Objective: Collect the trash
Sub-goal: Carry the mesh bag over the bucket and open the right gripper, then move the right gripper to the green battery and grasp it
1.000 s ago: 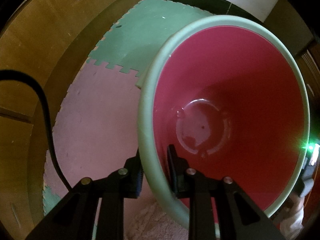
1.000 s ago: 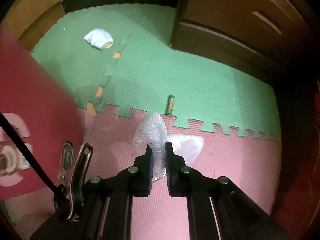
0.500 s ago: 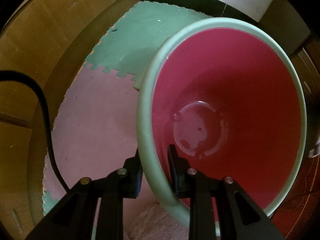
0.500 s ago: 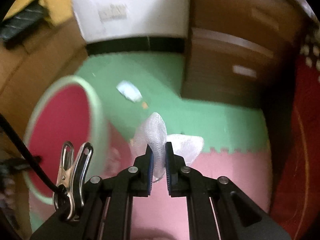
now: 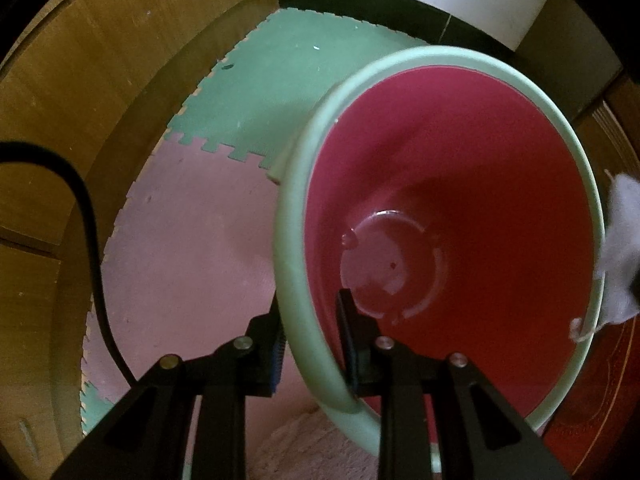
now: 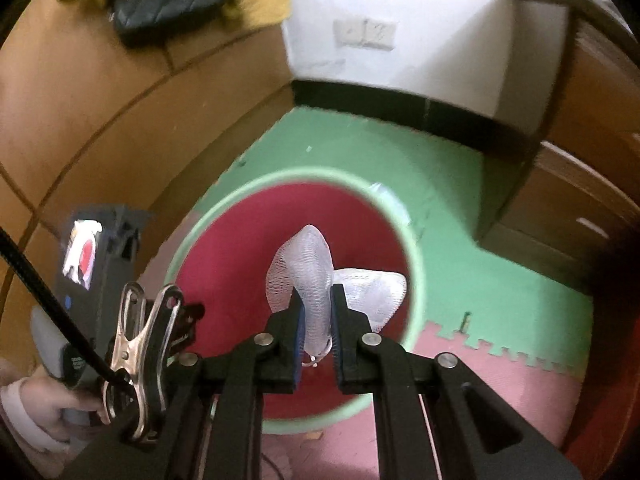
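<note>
A bin with a red inside (image 5: 460, 168) and a pale green rim (image 5: 292, 240) stands on the foam mat. My left gripper (image 5: 310, 344) is shut on the near rim, one finger inside and one outside. The bin's bottom holds nothing that I can see. My right gripper (image 6: 318, 312) is shut on a white foam net (image 6: 304, 260) and hangs above the bin's mouth (image 6: 224, 264). The net (image 5: 620, 248) also shows at the right edge of the left wrist view, just outside the rim.
A small battery (image 6: 465, 320) lies on the green mat right of the bin. A crumpled white scrap (image 6: 384, 192) peeks out behind the rim. Wooden panels (image 6: 100, 112) stand left, dark drawers (image 6: 568, 216) right. A hand (image 6: 44, 412) holds a handle at lower left.
My right gripper rose and swung left with the net, from above the pink mat to above the bin. The left gripper kept its hold on the rim.
</note>
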Tool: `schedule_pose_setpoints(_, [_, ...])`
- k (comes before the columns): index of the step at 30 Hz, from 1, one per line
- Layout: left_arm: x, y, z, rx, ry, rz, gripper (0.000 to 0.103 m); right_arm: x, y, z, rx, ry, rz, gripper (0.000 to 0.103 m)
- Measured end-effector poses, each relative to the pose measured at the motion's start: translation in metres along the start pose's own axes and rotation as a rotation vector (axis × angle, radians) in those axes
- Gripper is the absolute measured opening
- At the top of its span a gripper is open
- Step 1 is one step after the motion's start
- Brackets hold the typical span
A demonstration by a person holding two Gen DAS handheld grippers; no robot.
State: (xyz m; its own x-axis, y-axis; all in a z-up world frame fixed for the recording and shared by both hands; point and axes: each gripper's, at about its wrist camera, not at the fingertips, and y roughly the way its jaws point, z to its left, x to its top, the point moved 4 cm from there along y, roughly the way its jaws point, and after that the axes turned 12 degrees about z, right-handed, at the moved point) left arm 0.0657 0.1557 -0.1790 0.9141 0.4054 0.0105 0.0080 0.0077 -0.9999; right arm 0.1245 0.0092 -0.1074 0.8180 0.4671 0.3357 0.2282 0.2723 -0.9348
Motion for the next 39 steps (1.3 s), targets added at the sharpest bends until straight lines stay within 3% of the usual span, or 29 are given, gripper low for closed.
schedule_pose_setpoints(4, [0.0,-0.001,-0.001,0.001,-0.001,0.0,0.025,0.0,0.012,0.0,0.026,0.012,0.022,0.015])
schedule_pose_setpoints(9, [0.0,-0.002,-0.001,0.004,0.002,-0.004,0.025,-0.004,0.011,-0.005,0.027,0.029,0.02,0.029])
schedule_pose_setpoints(14, [0.0,-0.002,0.0,0.008,0.003,-0.004,0.025,-0.01,0.011,-0.009,0.027,0.04,0.013,0.032])
schedule_pose_setpoints(22, [0.0,-0.001,-0.001,0.013,0.005,-0.005,0.025,-0.017,-0.004,-0.026,0.02,0.076,-0.033,0.033])
schedule_pose_setpoints(32, [0.001,-0.001,0.0,0.02,0.008,-0.002,0.025,-0.029,-0.036,-0.081,-0.055,0.196,-0.103,0.033])
schedule_pose_setpoints(39, [0.0,0.0,0.001,0.025,0.009,0.0,0.025,-0.045,-0.012,-0.135,-0.141,0.302,-0.075,0.033])
